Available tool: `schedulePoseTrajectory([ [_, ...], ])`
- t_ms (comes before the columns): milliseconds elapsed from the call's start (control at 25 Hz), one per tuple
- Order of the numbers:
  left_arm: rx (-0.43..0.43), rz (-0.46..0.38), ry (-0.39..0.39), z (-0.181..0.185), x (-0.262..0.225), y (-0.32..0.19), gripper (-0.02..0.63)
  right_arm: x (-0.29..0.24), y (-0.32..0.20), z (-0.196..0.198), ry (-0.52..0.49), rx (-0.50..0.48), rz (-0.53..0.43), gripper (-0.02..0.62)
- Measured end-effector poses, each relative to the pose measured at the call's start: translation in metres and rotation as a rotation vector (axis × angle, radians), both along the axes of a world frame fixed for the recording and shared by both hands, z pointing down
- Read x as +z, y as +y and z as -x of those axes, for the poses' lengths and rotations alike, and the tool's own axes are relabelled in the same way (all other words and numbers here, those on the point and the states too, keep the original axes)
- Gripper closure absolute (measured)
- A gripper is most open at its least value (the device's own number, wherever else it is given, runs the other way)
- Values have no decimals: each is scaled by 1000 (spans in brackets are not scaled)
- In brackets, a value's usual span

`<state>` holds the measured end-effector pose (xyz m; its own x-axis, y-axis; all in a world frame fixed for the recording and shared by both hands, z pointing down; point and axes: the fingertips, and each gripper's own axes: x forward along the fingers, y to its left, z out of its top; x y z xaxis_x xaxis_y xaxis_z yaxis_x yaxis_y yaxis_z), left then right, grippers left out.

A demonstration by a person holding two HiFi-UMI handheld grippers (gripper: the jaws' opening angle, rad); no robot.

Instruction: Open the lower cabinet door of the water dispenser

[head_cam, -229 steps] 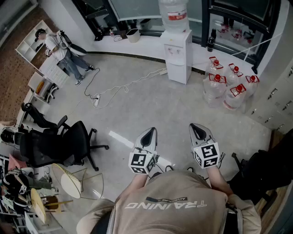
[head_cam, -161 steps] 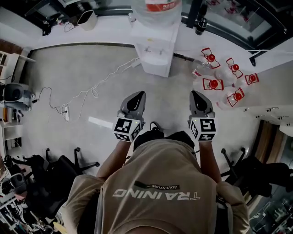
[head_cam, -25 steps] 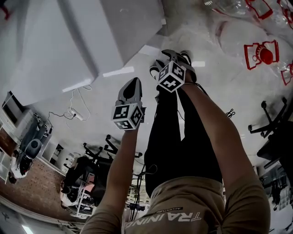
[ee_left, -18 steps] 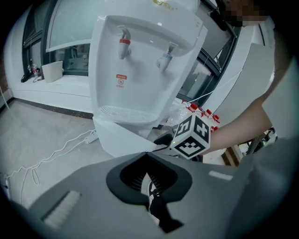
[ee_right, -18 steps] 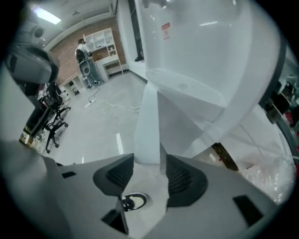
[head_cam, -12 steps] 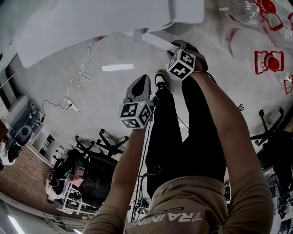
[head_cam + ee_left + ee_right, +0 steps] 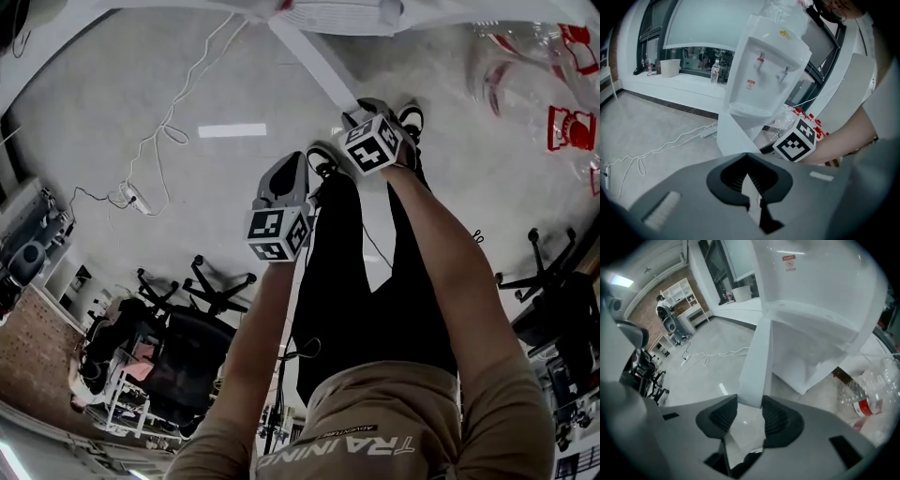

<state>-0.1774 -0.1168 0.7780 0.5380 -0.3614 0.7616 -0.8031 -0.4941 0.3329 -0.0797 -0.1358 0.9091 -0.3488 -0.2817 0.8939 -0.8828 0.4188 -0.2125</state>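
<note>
The lower cabinet door (image 7: 754, 362) has swung open, gripped by the right gripper (image 7: 750, 414), jaws just widened.

Surface finishes, dispenser corner
Water dispenser (image 7: 764, 75) ahead of left gripper (image 7: 749, 171): glossy white plastic; lower cabinet door (image 7: 733, 138): smooth white panel; gripper shell matt grey plastic, pads (image 7: 734, 181) ribbed black; floor (image 7: 656, 126) beyond: smooth grey, faint sheen.

Grey floor (image 7: 112, 103) under water dispenser (image 7: 764, 79), loose white cable (image 7: 200, 64), power strip (image 7: 125, 197), clear bottles (image 7: 567, 127), office chairs (image 7: 187, 347)
</note>
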Motion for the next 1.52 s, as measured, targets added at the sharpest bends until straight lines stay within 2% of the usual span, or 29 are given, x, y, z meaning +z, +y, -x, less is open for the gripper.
schedulePoseTrajectory([
  [120,28,-13,-28,33,9,5,615,-1,3,30,-7,52,22,422],
  [280,-22,12,-37,76,24,11,615,0,7,78,-12,48,49,422],
  [440,-44,3,-38,111,22,11,615,1,-1,123,15,-25,34,482],
  [600,-89,10,-42,148,24,14,615,3,-16,162,3,-91,38,490],
  [760,-172,33,-37,184,37,12,615,4,-37,195,0,-169,19,503],
  [960,-223,19,-27,202,40,4,615,5,-63,228,9,-260,-23,512],
  [1240,-227,25,-23,220,42,1,615,2,-95,259,-23,-267,-10,518],
  [1320,-236,31,-23,224,43,-1,615,1,-102,268,-17,-315,-32,586],
  [1400,-234,26,-22,224,42,-6,615,2,-107,272,-6,-352,-56,586],
  [1520,-226,14,-31,229,43,-10,615,-2,-113,274,-16,-350,-65,586],
])
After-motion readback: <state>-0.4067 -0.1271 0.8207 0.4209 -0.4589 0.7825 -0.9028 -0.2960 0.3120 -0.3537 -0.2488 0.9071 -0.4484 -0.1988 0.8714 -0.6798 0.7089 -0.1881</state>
